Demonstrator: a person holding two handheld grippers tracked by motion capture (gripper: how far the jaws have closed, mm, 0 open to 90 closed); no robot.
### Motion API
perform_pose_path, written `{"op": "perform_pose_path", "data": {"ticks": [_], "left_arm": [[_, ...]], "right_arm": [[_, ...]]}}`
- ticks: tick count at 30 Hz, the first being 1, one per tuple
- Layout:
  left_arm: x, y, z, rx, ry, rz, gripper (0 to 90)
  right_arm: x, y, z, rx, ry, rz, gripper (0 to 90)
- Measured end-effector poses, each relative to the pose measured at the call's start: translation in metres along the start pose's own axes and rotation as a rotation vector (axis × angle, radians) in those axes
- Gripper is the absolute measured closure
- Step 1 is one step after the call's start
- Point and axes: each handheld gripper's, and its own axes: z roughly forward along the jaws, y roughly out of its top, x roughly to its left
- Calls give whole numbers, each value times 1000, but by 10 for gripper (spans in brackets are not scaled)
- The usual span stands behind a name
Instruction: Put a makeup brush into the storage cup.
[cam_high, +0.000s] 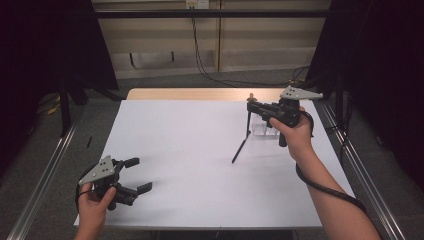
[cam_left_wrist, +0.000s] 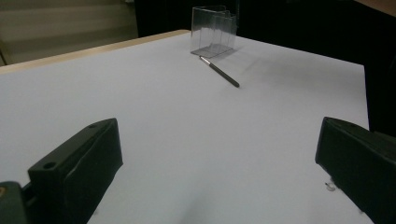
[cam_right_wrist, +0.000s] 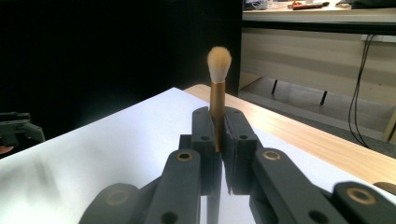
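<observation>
We see the right tongs raised above the far right part of the tabletop, pressed tight on a makeup brush that stands nearly upright in their grip. In the right gripper view the two black jaws meet around the gold ferrule of the brush, its pale bristle head rising above them and the dark handle dropping away below. From the high view the handle hangs down over a small clear plastic holder, which sits close to the far right corner of the tabletop. Just beside the holder, toward the middle of the tabletop, a second thin dark brush lies flat on the white surface; we also find it in the left gripper view, one end close to the holder's base. Our left tongs rest low near the near left corner, jaws spread wide with nothing between them.
</observation>
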Motion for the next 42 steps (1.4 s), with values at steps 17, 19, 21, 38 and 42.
{"op": "perform_pose_path", "data": {"ticks": [17, 19, 21, 38, 42], "left_arm": [[0, -1, 2, 12, -1, 4, 5], [0, -2, 2, 11, 0, 6, 5], [0, -2, 2, 13, -6, 7, 5], [1, -2, 3, 15, -5, 2, 5], [0, -2, 4, 14, -8, -1, 5]], "right_arm": [[-19, 6, -2, -5, -62, 10, 844], [-21, 6, -2, -4, -68, 11, 843], [-22, 5, -2, -8, -71, 15, 843], [-42, 7, -11, -16, -139, 20, 843], [-45, 8, -13, -13, -151, 15, 844]]}}
